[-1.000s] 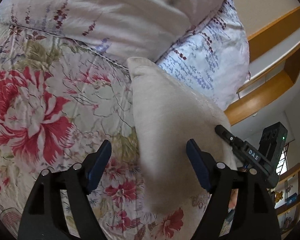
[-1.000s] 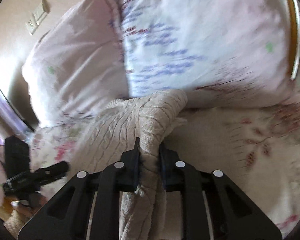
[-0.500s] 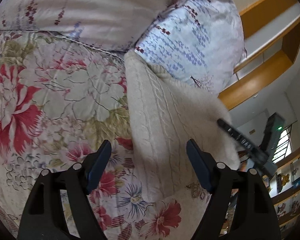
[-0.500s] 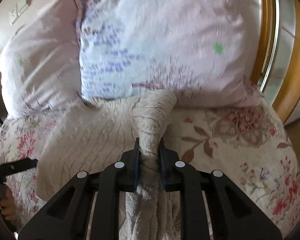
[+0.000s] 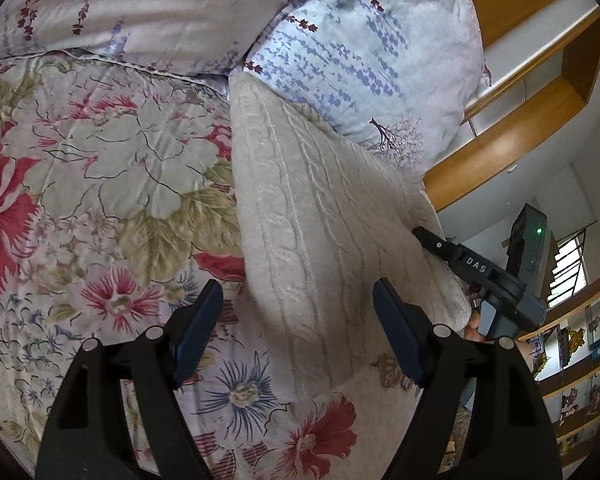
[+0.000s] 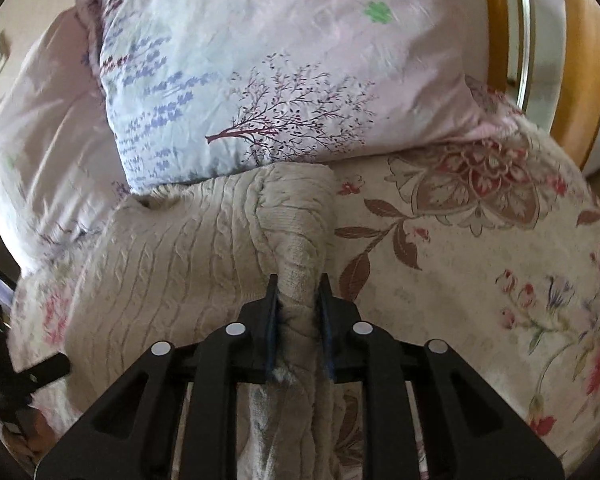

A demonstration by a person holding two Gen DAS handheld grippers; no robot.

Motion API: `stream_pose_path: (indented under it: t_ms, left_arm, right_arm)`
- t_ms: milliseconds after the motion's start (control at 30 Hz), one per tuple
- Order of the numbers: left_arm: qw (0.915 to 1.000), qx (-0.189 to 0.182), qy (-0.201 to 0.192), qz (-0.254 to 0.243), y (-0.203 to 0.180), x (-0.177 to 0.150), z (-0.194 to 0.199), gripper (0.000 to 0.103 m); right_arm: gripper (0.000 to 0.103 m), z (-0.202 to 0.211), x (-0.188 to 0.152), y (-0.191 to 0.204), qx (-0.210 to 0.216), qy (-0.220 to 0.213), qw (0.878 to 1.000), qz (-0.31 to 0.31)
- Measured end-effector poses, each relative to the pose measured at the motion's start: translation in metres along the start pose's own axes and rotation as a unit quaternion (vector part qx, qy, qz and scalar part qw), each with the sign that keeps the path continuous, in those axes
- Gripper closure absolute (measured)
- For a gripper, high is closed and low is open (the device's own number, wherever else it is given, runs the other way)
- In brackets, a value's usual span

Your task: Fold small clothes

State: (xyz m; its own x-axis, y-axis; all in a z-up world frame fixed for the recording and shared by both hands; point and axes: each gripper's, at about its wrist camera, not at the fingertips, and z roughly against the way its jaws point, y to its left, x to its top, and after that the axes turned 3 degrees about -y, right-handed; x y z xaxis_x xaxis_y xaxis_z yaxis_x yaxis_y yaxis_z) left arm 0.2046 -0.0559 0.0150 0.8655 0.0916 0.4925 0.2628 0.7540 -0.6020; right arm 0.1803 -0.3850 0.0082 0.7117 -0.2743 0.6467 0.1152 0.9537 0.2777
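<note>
Cream cable-knit sweater (image 6: pixel 172 264), edge bunched.

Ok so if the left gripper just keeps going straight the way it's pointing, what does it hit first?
Most likely the cream cable-knit sweater: the left gripper is open and empty, with the knit lying straight ahead between its fingers on the floral bedspread. Depth is hard to judge through the fisheye.

Soft daylight, fisheye bending at dark rims; right wrist view hazier, pillow (image 6: pixel 260 60) washed out.
</note>
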Motion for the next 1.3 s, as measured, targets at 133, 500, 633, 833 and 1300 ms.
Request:
stream_pose_path:
  t_ms: [133, 500, 633, 833, 1300]
  left_arm:
    - [1.0, 0.001, 0.0, 0.001, 0.0, 0.001, -0.001, 0.026]
    - [1.0, 0.004, 0.007, 0.005, -0.003, 0.001, -0.008, 0.026]
    - [1.0, 0.006, 0.007, 0.004, -0.004, 0.001, -0.008, 0.026]
    - [0.9999, 0.001, 0.011, -0.002, -0.006, -0.003, -0.009, 0.026]
    - [0.9999, -0.007, 0.01, -0.001, -0.006, -0.005, -0.009, 0.027]
  right_arm:
    - [0.063, 0.019, -0.004, -0.014, 0.028, -0.001, 0.999, -0.04]
    - [0.078, 0.03, -0.032, -0.027, 0.094, 0.026, 0.993, -0.061]
    - [0.089, 0.041, -0.032, -0.018, 0.069, -0.013, 0.997, -0.03]
    - [0.093, 0.046, -0.032, -0.028, 0.038, -0.024, 0.998, -0.035]
    - [0.054, 0.036, -0.009, -0.045, 0.073, -0.025, 0.991, -0.112]
